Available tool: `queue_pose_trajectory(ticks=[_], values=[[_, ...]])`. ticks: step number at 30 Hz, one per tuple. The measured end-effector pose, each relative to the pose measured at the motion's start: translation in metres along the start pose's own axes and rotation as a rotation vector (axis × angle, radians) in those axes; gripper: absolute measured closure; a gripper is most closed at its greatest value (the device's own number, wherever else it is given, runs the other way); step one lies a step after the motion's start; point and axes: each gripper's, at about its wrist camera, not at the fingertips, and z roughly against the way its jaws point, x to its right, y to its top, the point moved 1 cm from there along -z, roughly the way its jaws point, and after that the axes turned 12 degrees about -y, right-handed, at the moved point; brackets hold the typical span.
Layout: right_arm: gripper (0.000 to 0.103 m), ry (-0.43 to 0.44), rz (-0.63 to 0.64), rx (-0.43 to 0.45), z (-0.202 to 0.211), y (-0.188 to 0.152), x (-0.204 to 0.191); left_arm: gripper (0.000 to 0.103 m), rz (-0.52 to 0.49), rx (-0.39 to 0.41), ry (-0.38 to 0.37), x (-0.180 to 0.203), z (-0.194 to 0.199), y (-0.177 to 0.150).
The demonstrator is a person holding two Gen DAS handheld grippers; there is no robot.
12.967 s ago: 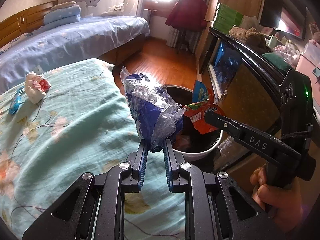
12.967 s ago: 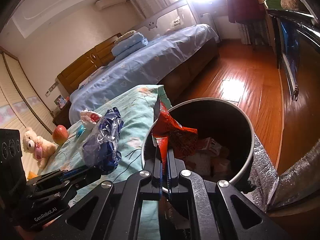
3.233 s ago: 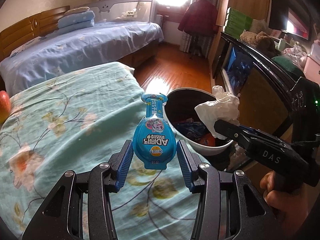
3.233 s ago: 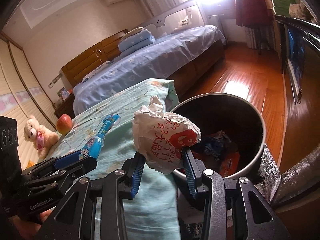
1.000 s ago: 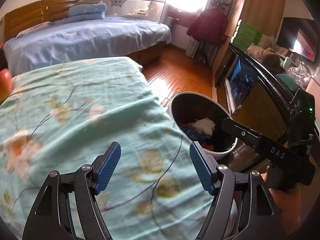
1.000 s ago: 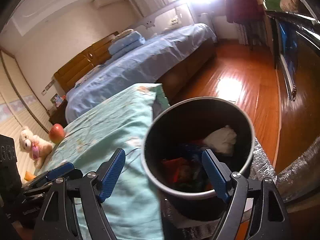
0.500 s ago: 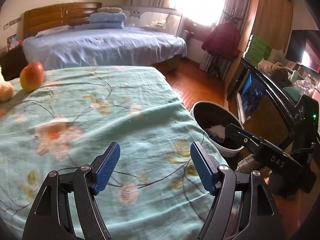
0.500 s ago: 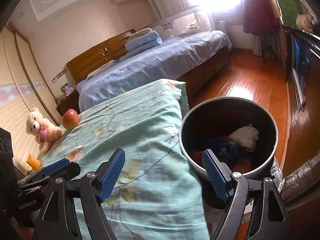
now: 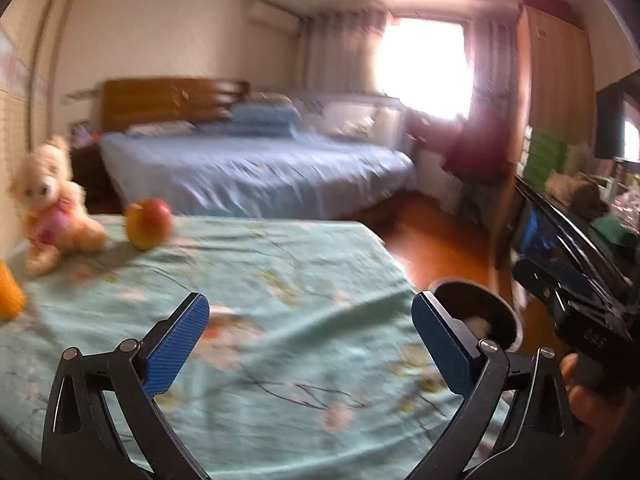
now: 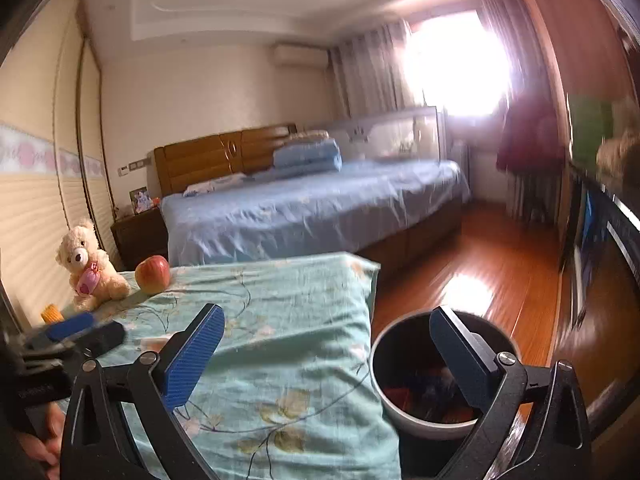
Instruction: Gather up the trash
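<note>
The round trash bin (image 10: 404,416) stands on the floor at the corner of the teal flowered bedcover (image 10: 288,304), with crumpled wrappers (image 10: 424,392) inside. In the left wrist view the bin (image 9: 510,316) sits low on the right with a white wad (image 9: 478,325) in it. My left gripper (image 9: 310,312) hangs over the cover, its jaws opening wide, nothing between them. My right gripper (image 10: 326,320) is also opening, with nothing held, its right finger in front of the bin. I see no loose trash on the cover.
A teddy bear (image 10: 88,268), a red apple (image 10: 153,274) and an orange object (image 9: 9,300) sit at the cover's far left. Behind is a blue bed (image 10: 312,208). Wooden floor (image 10: 472,280) lies right of the beds, with a dark cabinet (image 9: 576,240) along the right.
Both grippers rose and tilted up away from the bin, which slid low in both views. Both pairs of jaws spread wider. The teddy bear and apple came into the left view.
</note>
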Motion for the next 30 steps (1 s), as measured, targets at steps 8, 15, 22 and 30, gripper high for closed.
queue_pose_trajectory(ticks=[8,15,22,30], values=[[0.0,0.002,0.027,-0.012,-0.011,-0.021,-0.017,0.0,0.015,-0.004,0.083,-0.021,0.0,-0.013],[0.0,0.016,0.066,-0.025,-0.012,-0.031,-0.029,0.0,0.007,-0.005,0.11,-0.024,0.005,-0.017],[0.0,0.025,0.089,-0.022,-0.009,-0.032,-0.035,0.0,-0.021,-0.007,0.13,-0.016,0.007,-0.019],[0.0,0.033,0.081,-0.021,-0.005,-0.029,-0.034,0.0,-0.025,-0.013,0.132,-0.015,0.008,-0.018]])
